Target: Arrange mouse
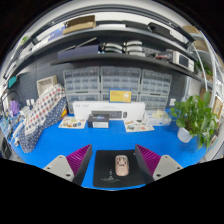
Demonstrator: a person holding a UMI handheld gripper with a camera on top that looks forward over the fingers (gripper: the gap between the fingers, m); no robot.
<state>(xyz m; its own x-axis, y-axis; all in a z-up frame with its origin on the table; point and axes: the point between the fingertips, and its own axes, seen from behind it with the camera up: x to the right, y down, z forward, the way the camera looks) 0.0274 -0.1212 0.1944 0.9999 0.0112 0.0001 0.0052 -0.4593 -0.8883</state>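
Two fingers (74, 160): standing wide apart, gripping nothing, pink pads facing inward.
Claw (113, 163): hovering open over the near edge of the blue table (60, 140).
Mouse (122, 166): lying between the fingers, gaps showing on both sides, touching neither pad.
Mat (107, 158): dark, lying flat on the table under the mouse, sitting between the fingers.
White box (100, 121): sitting beyond the mat, well apart from the mouse, near the table's far edge.
Plant (199, 118): standing in a white pot, off to the right, beyond the right finger.
Patterned cloth (42, 113): leaning at the left, beyond the left finger.
Drawers (120, 80): lining the wall behind the table, a yellow label showing among them.
Shelves (110, 45): running above the drawers, carrying boxes too small for telling apart.
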